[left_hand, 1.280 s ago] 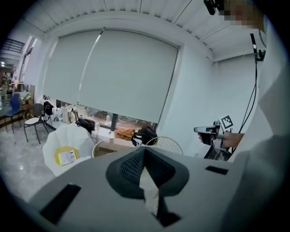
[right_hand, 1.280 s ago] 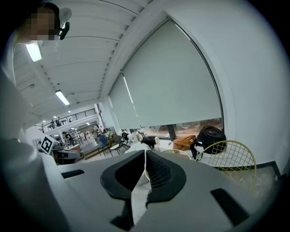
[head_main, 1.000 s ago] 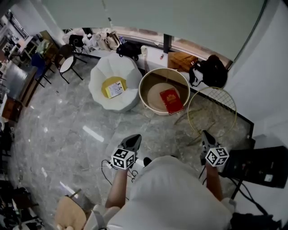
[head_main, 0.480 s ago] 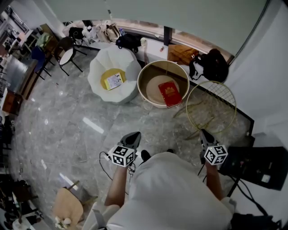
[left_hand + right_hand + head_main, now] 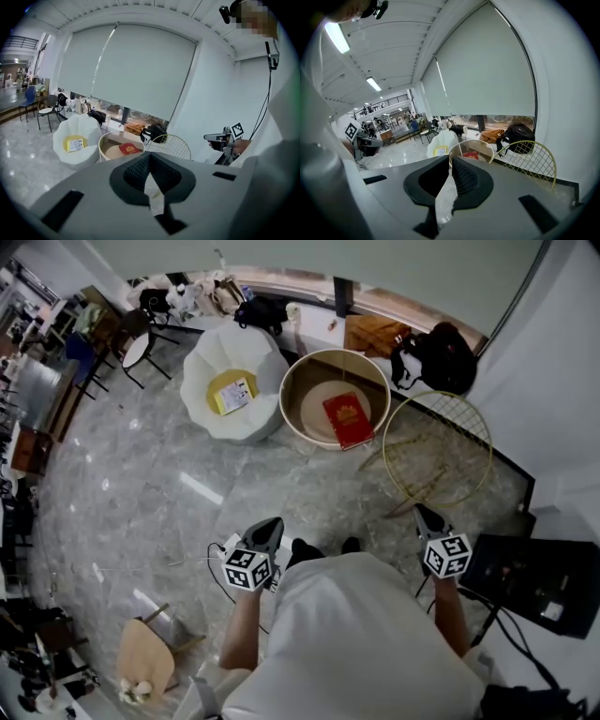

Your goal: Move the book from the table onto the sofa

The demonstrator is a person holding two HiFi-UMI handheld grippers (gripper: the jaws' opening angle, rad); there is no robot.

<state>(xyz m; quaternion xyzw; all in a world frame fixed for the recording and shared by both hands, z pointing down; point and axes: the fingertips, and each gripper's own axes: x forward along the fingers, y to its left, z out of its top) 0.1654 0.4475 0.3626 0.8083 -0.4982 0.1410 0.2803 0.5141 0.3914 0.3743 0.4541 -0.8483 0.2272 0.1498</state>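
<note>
Red book (image 5: 348, 420) lies flat on the round table (image 5: 285, 401), on the side of the top nearer the person and toward the wire-mesh ring (image 5: 436, 427). The white sofa (image 5: 211, 367) stands just beside the table on its left and carries a yellow item (image 5: 232, 392) on the seat. The book is not on the sofa. The left gripper (image 5: 270, 526) is held over the grey floor (image 5: 141, 484), well apart from table and sofa. Its own view shows the jaws together with nothing between them. The right gripper (image 5: 423, 517) is held level with it on the far side of the person's white top (image 5: 356, 634), near the ring's edge, its jaws likewise closed and empty. Both point toward the table. A black backpack (image 5: 437, 357) sits behind the ring by the wall.
</note>
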